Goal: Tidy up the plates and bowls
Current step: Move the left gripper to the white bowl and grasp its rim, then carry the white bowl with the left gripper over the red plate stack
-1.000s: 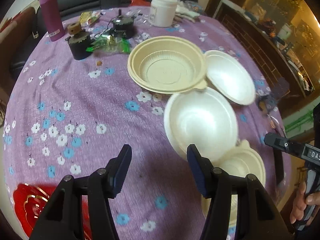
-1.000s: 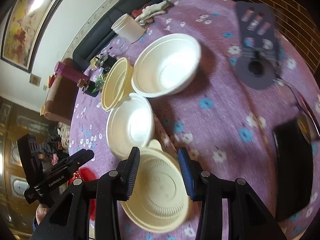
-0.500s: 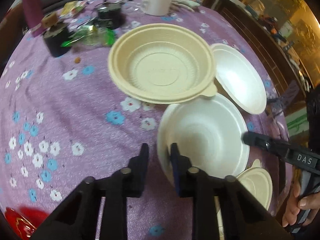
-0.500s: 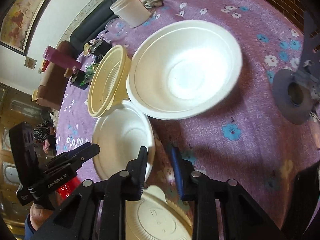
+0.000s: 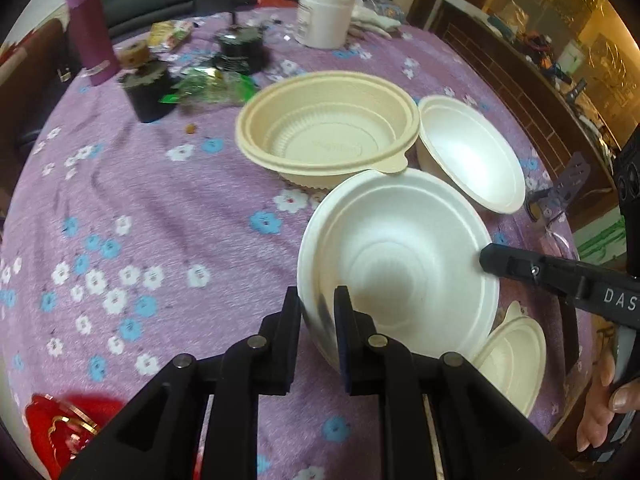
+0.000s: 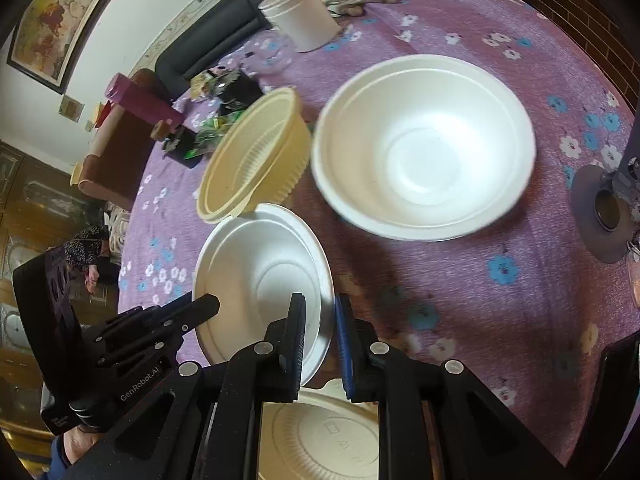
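Observation:
A white foam bowl (image 5: 404, 264) sits near the table's front edge and also shows in the right wrist view (image 6: 264, 268). My left gripper (image 5: 318, 312) is shut on its near rim. My right gripper (image 6: 320, 328) is shut on the opposite rim. A tan plastic bowl (image 5: 328, 132) stands behind it, also in the right wrist view (image 6: 248, 160). A second white foam bowl (image 5: 472, 152) sits to the right, large in the right wrist view (image 6: 424, 148). A tan lid (image 5: 516, 360) lies under the right gripper (image 6: 320, 436).
At the back of the purple flowered tablecloth (image 5: 140, 216) stand a white jar (image 5: 326, 14), a magenta bottle (image 5: 90, 52), dark small pots (image 5: 148, 88) and green wrappers (image 5: 208, 86). A grey disc stand (image 6: 604, 208) sits at the right. A red object (image 5: 60, 428) lies front left.
Both grippers moved in to the near white foam bowl and closed on its rim from opposite sides. The bowl looks slightly raised or tilted now.

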`<state>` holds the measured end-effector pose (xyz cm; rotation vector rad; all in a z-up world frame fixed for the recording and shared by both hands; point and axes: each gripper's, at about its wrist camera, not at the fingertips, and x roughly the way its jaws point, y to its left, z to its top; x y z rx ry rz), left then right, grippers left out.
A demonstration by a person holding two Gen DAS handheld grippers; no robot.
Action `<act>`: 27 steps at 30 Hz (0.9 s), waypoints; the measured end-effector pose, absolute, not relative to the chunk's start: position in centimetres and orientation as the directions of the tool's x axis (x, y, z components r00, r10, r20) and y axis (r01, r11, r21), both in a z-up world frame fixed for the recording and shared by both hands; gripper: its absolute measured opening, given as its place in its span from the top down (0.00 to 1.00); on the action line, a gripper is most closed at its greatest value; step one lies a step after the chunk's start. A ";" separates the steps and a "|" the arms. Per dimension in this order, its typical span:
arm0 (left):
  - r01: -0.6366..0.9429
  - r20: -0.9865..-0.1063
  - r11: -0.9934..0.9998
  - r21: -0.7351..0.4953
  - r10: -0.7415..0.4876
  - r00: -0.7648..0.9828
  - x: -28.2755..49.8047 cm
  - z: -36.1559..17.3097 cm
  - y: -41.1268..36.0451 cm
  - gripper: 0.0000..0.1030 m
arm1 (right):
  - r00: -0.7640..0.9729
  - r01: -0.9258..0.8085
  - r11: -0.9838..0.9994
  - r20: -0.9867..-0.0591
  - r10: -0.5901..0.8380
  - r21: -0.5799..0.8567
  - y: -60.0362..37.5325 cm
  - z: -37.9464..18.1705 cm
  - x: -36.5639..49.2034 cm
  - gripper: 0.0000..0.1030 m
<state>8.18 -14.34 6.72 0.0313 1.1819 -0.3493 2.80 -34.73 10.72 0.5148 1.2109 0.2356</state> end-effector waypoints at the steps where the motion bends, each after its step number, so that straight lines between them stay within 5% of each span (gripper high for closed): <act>1: 0.276 -0.906 0.948 -0.160 -0.253 0.340 8.0 7.0 -13.9 0.86 | 0.351 0.084 0.861 -0.824 0.445 0.501 -34.3 11.1 2.7 0.84; 27: 0.151 -0.873 0.982 -0.116 -0.173 0.456 0.9 10.6 -5.6 0.85 | 0.328 -0.079 0.836 -0.777 0.537 0.544 -25.5 14.2 -0.8 0.84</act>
